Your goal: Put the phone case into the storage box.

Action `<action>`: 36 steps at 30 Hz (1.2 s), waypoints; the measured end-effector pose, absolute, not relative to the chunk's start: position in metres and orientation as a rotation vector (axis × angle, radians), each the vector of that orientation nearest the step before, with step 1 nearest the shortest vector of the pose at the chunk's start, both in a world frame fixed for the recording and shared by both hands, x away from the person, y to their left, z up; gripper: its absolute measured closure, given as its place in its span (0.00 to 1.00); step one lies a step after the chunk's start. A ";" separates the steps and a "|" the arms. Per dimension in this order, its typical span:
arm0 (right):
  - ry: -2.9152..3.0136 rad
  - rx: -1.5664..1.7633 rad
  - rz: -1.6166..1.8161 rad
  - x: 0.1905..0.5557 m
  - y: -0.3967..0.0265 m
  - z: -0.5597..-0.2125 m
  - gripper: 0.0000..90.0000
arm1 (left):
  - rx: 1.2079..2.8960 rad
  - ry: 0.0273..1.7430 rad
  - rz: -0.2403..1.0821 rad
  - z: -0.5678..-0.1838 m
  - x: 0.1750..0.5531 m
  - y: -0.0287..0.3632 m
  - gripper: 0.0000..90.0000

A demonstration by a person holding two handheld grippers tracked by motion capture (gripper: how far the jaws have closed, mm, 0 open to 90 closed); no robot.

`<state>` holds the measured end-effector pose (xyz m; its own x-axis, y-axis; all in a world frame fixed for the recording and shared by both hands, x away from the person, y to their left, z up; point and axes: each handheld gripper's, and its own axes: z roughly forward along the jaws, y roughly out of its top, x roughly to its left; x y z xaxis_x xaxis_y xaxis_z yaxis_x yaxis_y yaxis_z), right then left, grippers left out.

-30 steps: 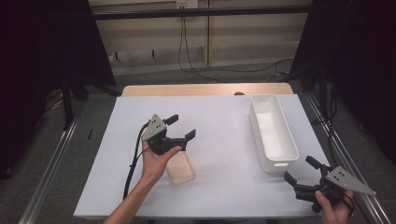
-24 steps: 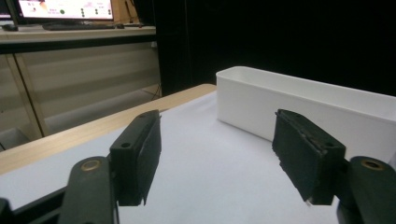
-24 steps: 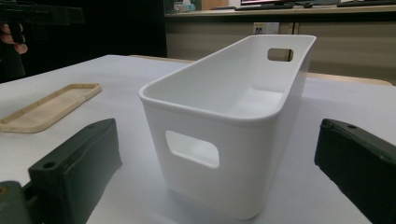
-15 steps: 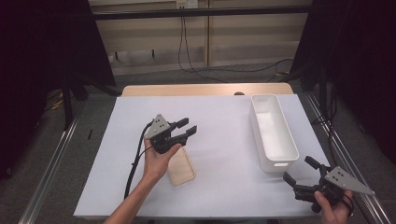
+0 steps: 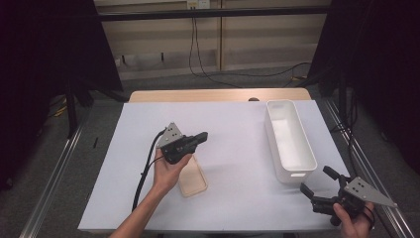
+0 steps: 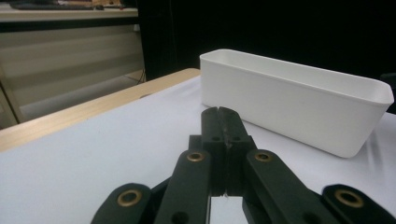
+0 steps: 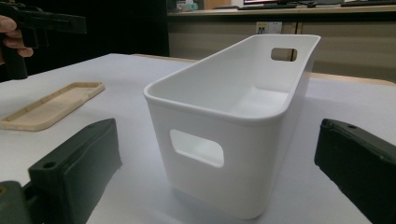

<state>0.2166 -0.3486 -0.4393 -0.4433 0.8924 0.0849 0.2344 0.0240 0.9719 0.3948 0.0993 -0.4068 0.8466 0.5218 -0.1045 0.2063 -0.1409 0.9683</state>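
A person's left forearm reaches in from the bottom edge over a white-covered table [image 5: 237, 124], the hand wrapped around the left gripper [image 5: 202, 137], which is held level just above the surface and points toward a white bin [image 5: 289, 141] well ahead of it. Its two black jaws have just been closing and now meet tip to tip with nothing between them, as the left gripper view [image 6: 218, 112] confirms. A flat tan lid [image 5: 192, 176] lies on the table just behind and below that gripper, beside the hand and apart from the jaws. At the near right corner the other hand holds the right gripper [image 5: 317, 182] low, its jaws spread wide and empty, aimed at the bin's near short end, which stands close in front of them.
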 end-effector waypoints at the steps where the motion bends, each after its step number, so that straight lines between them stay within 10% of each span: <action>1: 1.723 1.151 1.453 0.217 -0.349 -0.439 0.00 | 1.717 0.571 0.273 -0.406 0.395 0.099 1.00; 36: 1.732 1.142 1.457 0.217 -0.348 -0.439 0.00 | 2.175 0.700 0.006 -0.407 0.406 0.080 1.00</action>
<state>0.2169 -0.3479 -0.4391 -0.4522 0.8882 0.0819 0.2330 0.0290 0.9720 0.4061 0.0801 -0.4071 0.8446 0.4847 -0.2273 0.4806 -0.4995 0.7207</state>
